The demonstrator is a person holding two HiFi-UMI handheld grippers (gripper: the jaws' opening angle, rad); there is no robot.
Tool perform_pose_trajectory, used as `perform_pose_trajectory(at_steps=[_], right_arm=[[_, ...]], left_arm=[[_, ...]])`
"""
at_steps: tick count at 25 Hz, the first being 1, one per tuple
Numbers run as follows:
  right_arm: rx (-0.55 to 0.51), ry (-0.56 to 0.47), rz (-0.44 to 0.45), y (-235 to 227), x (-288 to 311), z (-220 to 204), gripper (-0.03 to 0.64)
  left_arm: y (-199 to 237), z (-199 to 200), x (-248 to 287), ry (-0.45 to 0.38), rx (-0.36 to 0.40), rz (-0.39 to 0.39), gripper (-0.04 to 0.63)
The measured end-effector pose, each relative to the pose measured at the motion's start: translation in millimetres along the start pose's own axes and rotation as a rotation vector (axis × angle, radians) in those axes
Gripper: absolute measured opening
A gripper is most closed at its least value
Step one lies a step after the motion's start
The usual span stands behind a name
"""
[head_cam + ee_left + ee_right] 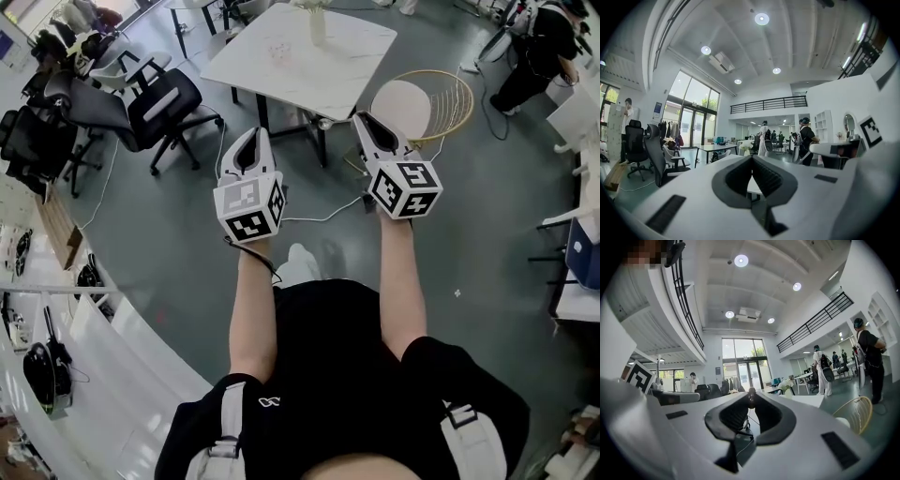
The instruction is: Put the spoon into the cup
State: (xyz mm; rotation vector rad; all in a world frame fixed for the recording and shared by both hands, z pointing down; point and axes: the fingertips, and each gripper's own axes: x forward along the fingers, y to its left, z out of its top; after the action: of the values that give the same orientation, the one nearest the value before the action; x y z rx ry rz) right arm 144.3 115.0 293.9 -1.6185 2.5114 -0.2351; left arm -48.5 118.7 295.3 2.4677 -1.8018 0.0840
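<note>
Both tools were closed tight with nothing between the jaws. The left tool (751,158) and right tool (751,393) hung raised above the floor (178,262), short of the white surface (281,66). Neither spoon nor cup showed in any view. The task looked unstarted, and finding the spoon likely came next.

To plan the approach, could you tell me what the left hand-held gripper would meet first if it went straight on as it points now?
Most likely the white table: the left hand-held gripper, jaws together, points towards its near edge, though depth is hard to judge.
</note>
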Motion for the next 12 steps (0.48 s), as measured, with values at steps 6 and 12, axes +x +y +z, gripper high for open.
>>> perform_pose_trajectory(at_steps=[6, 12], right_arm=[[0.0, -0.008, -0.027, -21.4, 8.7, 3.6, 0.049], [-0.011, -0.025, -0.005, -25.8, 30.4, 12.2, 0.049]], left_arm=[[0.8, -4.8, 19.7, 0.007, -0.004, -0.008, 0.017], [4.2, 4.1, 39.2, -0.015, 0.008, -0.012, 0.017]])
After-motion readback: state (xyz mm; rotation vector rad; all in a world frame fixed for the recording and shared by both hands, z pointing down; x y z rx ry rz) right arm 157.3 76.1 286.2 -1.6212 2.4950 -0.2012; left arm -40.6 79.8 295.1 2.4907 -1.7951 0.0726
